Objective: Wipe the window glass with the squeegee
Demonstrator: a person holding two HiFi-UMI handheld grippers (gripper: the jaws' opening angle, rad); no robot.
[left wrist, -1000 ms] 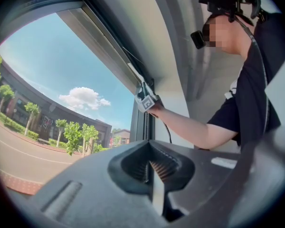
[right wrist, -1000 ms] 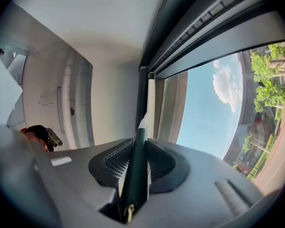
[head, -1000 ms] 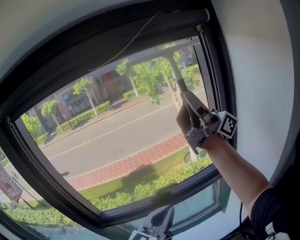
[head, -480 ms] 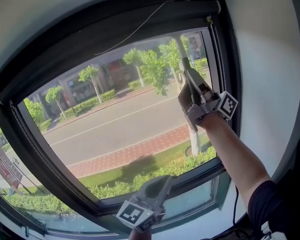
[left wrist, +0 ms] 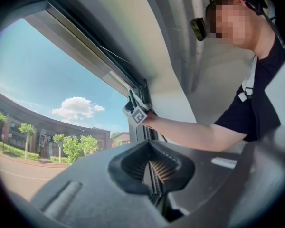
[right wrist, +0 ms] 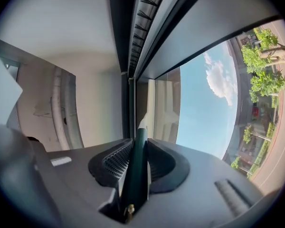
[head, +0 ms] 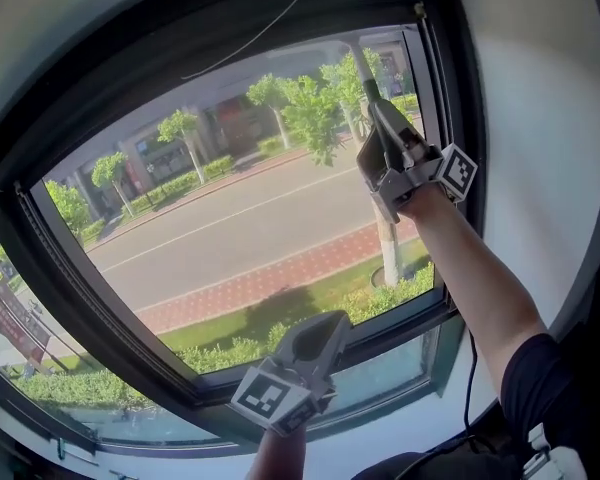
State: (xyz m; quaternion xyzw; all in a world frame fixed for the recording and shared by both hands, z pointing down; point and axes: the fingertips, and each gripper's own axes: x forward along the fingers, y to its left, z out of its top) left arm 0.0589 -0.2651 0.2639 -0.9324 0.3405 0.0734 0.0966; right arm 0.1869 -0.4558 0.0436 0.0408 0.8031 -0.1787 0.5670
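The squeegee (head: pixel 370 96) stands upright against the window glass (head: pixel 230 228) near its top right corner. My right gripper (head: pixel 377 118) is shut on its dark green handle (right wrist: pixel 137 148), which runs up between the jaws toward the window's upper frame in the right gripper view. The blade end is mostly hidden behind the gripper. My left gripper (head: pixel 323 330) hangs low in front of the bottom frame, jaws together and holding nothing (left wrist: pixel 151 163). From the left gripper view the right gripper (left wrist: pixel 135 112) shows up at the frame's corner.
A dark window frame (head: pixel 450 168) surrounds the glass, with a rolled blind (head: pixel 230 38) and a thin cord along the top. A white wall (head: pixel 540 118) lies to the right. A lower pane (head: pixel 400 373) sits under the sill. Street and trees lie outside.
My right gripper has slid the squeegee upward along the right side of the glass. My left gripper has risen into view at the bottom.
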